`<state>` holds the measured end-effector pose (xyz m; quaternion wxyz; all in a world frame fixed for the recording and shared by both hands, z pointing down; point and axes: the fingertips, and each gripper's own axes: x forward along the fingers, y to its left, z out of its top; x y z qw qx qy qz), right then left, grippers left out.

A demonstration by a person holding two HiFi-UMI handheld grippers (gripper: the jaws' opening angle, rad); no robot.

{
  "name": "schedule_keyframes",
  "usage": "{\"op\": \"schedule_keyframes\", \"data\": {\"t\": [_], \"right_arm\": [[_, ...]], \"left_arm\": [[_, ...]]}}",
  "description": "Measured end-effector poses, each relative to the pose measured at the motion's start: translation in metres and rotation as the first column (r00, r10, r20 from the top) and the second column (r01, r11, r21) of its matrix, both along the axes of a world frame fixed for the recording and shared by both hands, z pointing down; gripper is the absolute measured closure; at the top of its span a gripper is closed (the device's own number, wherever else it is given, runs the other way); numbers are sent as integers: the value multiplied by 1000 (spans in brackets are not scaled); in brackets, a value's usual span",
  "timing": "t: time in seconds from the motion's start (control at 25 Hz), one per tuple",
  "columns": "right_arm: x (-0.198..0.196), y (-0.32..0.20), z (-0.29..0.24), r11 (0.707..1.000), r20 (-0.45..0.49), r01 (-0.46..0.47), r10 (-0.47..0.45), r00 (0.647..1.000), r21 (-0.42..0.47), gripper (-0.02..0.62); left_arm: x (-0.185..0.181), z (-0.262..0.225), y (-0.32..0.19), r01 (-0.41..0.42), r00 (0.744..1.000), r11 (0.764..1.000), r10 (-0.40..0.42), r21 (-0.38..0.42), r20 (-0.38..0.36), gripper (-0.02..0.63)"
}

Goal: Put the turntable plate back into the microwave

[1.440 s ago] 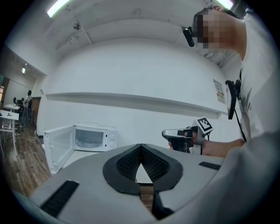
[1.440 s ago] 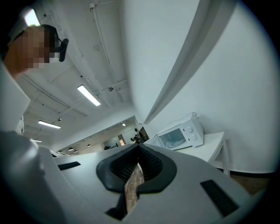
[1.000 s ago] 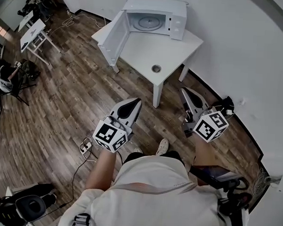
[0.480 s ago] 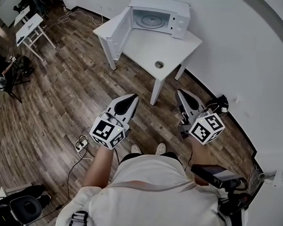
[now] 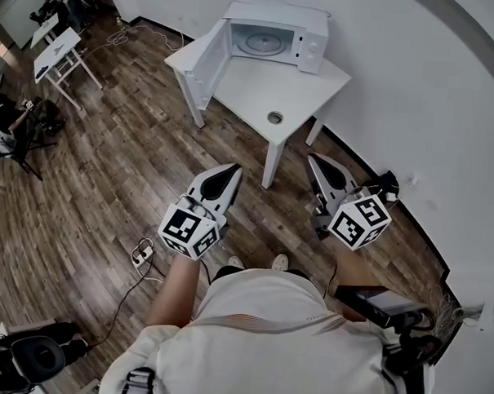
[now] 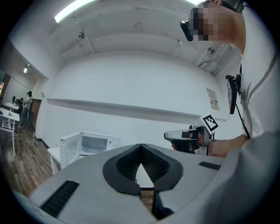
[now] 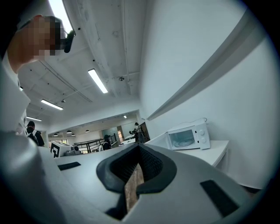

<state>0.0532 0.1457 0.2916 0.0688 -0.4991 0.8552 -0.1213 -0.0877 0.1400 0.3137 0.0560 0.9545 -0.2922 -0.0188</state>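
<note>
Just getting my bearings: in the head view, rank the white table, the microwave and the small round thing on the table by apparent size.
1. white table
2. microwave
3. small round thing
All three stand together, so nearness to the camera hardly skews this order.

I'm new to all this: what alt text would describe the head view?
Seen from above, a person in a white shirt holds a left gripper and a right gripper, both shut and empty, over a wooden floor. Ahead, a white microwave stands on a white table, door open, a round plate inside.
</note>
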Motion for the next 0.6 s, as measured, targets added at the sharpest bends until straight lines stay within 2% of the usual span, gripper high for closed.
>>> {"op": "schedule_keyframes", "data": {"t": [0.6], "right_arm": [[15, 6, 1, 1000, 6, 1, -1, 1000, -5, 592]], "left_arm": [[15, -2, 5, 5, 1000, 1000, -5, 0, 0, 596]]}}
